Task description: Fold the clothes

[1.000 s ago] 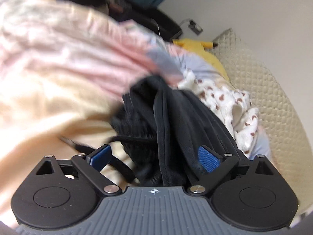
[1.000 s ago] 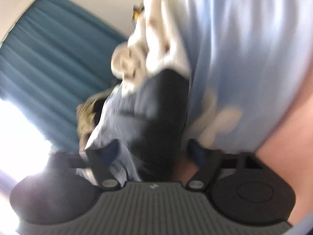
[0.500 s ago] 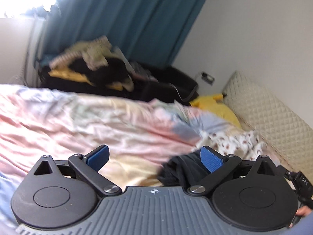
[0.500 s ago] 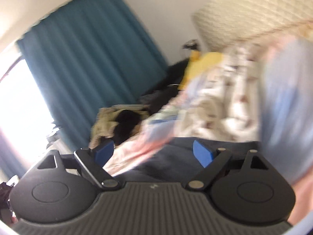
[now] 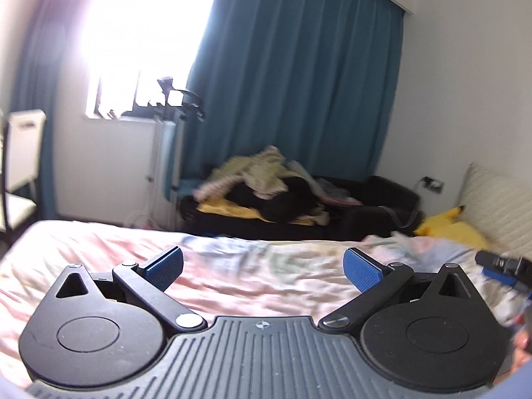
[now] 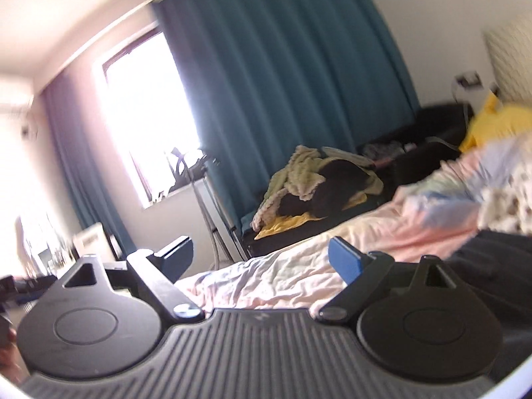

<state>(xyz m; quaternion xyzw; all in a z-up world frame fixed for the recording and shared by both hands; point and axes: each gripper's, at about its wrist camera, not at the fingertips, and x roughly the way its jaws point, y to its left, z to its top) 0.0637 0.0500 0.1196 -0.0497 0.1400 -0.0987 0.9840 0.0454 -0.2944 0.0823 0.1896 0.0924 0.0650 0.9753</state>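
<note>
My left gripper (image 5: pixel 262 266) is open and empty, held above the pastel pink bedsheet (image 5: pixel 232 272). My right gripper (image 6: pixel 262 256) is open and empty too, tilted, above the same sheet (image 6: pixel 299 269). A black garment (image 6: pixel 492 266) lies on the bed at the right edge of the right wrist view. A white patterned cloth (image 6: pixel 508 206) lies just beyond it. The black garment does not show in the left wrist view. The tip of the other gripper (image 5: pixel 502 266) shows at the right edge of the left wrist view.
A pile of clothes (image 5: pixel 266 186) lies on a black couch (image 5: pixel 365 212) past the bed, before teal curtains (image 5: pixel 292 83). A yellow plush (image 5: pixel 449 226) and quilted headboard (image 5: pixel 498 206) are at the right. A bright window (image 5: pixel 133 33) and white chair (image 5: pixel 20 159) stand left.
Both grippers have lifted and tilted up from the black garment and cloth pile, which filled the views a second ago. They now look across the bed at the curtains.
</note>
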